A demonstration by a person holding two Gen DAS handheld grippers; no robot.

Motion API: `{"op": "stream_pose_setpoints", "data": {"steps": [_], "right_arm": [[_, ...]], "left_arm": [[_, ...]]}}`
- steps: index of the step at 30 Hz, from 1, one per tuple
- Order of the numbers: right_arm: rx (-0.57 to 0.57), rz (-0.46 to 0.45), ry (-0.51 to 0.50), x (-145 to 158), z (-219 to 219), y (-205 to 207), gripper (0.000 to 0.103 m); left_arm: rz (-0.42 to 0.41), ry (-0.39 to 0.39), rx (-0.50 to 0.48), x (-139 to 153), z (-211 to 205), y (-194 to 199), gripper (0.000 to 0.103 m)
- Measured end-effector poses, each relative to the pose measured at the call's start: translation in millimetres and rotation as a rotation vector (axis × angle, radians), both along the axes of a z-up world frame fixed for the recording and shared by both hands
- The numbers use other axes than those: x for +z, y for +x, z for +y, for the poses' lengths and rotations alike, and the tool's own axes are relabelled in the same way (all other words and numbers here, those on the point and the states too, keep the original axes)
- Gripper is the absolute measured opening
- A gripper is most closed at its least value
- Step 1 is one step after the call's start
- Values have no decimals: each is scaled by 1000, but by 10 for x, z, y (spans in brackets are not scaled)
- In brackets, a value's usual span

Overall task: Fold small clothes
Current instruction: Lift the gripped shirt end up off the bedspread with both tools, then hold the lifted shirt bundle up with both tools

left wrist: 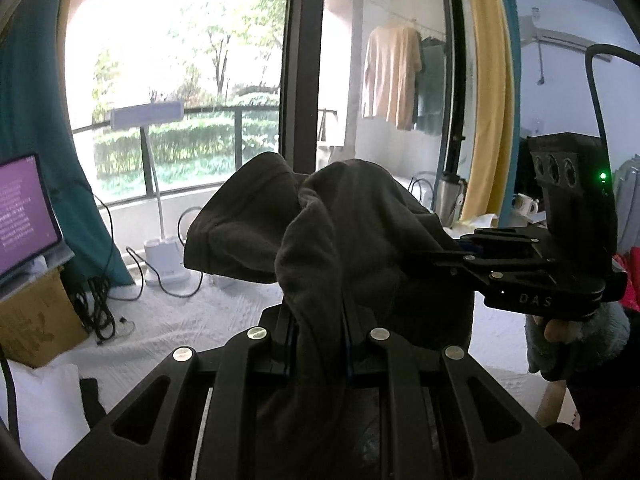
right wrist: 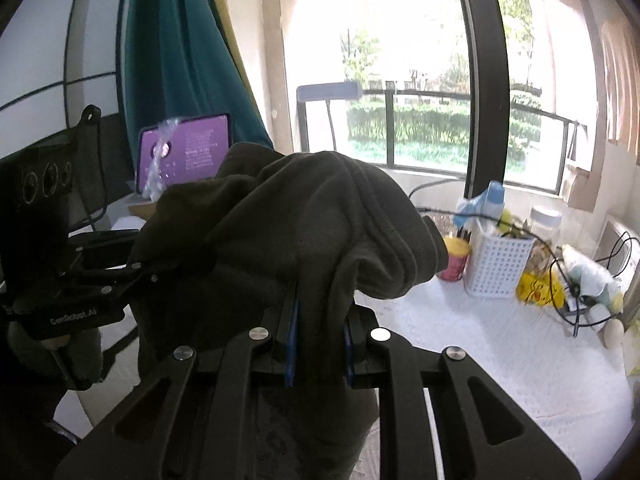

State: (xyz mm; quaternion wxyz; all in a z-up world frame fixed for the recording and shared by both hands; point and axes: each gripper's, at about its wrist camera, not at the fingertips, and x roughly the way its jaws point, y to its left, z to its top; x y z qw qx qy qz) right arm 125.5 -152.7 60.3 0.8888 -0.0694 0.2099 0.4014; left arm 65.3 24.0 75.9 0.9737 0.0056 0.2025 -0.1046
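Note:
A dark grey small garment (left wrist: 344, 224) is held up in the air above the white table (left wrist: 224, 312). My left gripper (left wrist: 318, 344) is shut on one edge of it, and the cloth bunches over the fingers. My right gripper (right wrist: 318, 344) is shut on another edge of the same garment (right wrist: 288, 232). In the left wrist view the right gripper (left wrist: 432, 256) grips the cloth from the right side. In the right wrist view the left gripper (right wrist: 136, 268) grips it from the left. The garment's lower part hangs behind the grippers and is hidden.
A lit purple screen (left wrist: 24, 216) on a cardboard box (left wrist: 36, 320), a white desk lamp (left wrist: 160, 184) and black cables (left wrist: 100, 308) stand at the left. A white basket (right wrist: 496, 264), a red cup (right wrist: 454, 260), a yellow bag (right wrist: 540, 288) and soft toys sit at the right.

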Motion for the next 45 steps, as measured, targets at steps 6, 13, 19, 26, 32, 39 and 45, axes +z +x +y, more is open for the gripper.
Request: {"op": "stream_pose_setpoints", "data": {"steps": [6, 13, 19, 26, 32, 39, 45], "right_arm": [[3, -43, 13, 132, -48, -170, 16], [12, -103, 28, 308, -81, -393, 16], [20, -145, 36, 430, -59, -540, 16], [44, -188, 42, 563, 2, -708, 16], [72, -224, 57, 650, 54, -863, 16], [132, -271, 76, 750, 184, -1059, 16], [199, -302, 86, 813, 311, -1297, 16]], "left_arm": [[-49, 9, -4, 122, -19, -168, 19], [-112, 17, -12, 238, -2, -360, 19], [-147, 21, -11, 320, 16, -516, 19], [-184, 24, 0, 393, 96, -687, 19], [-213, 13, 1, 492, 188, -882, 19], [-254, 38, 36, 631, 300, -1179, 19], [-271, 49, 75, 698, 451, -1419, 19]]}}
